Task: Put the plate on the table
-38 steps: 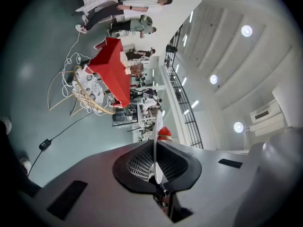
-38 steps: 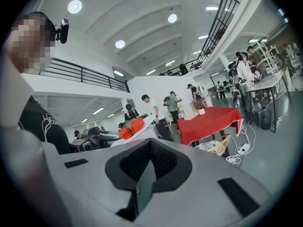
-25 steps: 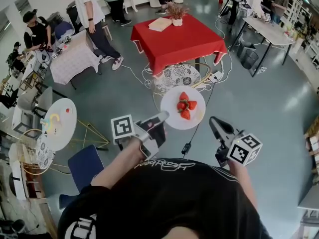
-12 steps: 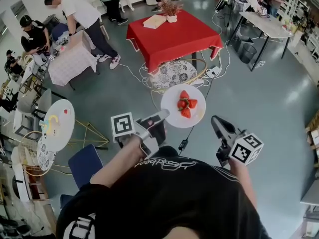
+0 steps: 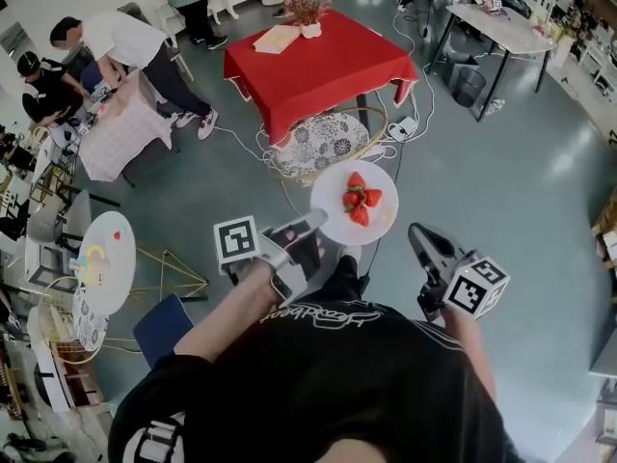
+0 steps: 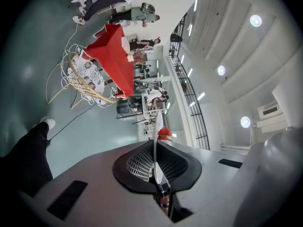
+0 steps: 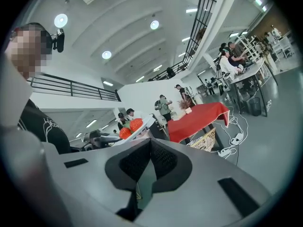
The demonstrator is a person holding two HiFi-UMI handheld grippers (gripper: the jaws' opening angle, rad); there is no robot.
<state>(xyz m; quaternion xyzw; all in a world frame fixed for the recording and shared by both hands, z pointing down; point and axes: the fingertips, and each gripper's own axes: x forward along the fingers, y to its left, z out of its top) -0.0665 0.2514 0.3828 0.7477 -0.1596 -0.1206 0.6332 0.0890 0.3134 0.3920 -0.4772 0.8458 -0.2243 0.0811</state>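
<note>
The round white plate (image 5: 380,222) is not on the table. It is held level in the air above the grey-green floor (image 5: 501,191). The left gripper (image 5: 316,224) has its jaws closed on the plate's near-left rim, with the thin edge pinched between the pads. The rest of the plate juts out beyond the tips. The right gripper (image 5: 416,233) hangs just beside the plate's near-right edge and apart from it, with its jaws together and nothing in them.

Between the plate and the table stands a rattan-framed chair with a black-and-white patterned cushion (image 5: 326,143). A white power strip (image 5: 403,127) lies on the floor beside it. Beyond the chair is the square table under a red cloth (image 5: 318,70). At its far edge stand a small white pot of dried flowers (image 5: 309,15) and a flat cream-coloured item (image 5: 277,39). Well off to the left, a person in a white shirt (image 5: 120,39) bends over a table with a checked cloth (image 5: 120,133).

The plate is shallow and plain-rimmed. Three red strawberries (image 5: 359,201) lie grouped at its centre.
</note>
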